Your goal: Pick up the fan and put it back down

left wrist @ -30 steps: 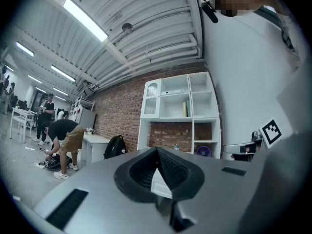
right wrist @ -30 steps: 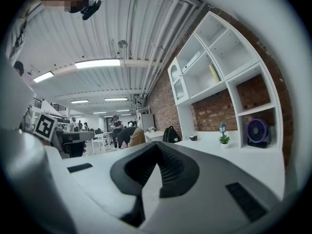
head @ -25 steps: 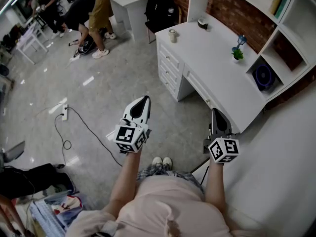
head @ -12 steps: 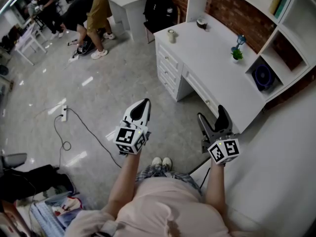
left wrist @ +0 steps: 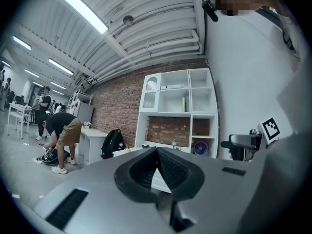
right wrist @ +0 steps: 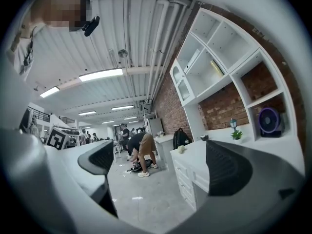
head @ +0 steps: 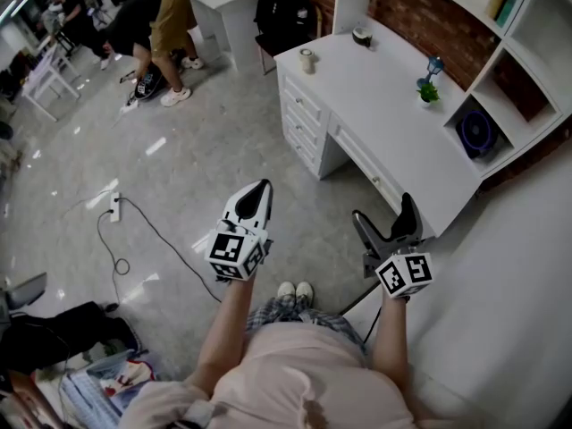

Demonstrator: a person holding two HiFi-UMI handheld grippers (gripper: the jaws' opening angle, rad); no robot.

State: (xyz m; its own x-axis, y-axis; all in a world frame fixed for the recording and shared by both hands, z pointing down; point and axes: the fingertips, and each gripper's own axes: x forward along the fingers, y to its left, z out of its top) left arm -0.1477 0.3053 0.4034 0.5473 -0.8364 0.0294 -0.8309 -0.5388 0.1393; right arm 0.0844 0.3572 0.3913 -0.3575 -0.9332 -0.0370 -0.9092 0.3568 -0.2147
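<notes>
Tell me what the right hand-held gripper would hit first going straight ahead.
Probably nothing close. The right hand-held gripper has just been opening its jaws, empty; between them lies floor, toward a distant bending person. The white desk stands at its right, so that jaw might graze the drawers; depth unclear.

Your count stands as follows: one worktop [head: 384, 105], one cup [head: 307, 61], one dark bowl [head: 362, 36], one potted plant [head: 428, 95], one fan [head: 475, 135], one backpack [head: 284, 12], one power strip [head: 115, 206] and one shelf unit [head: 527, 25].
</notes>
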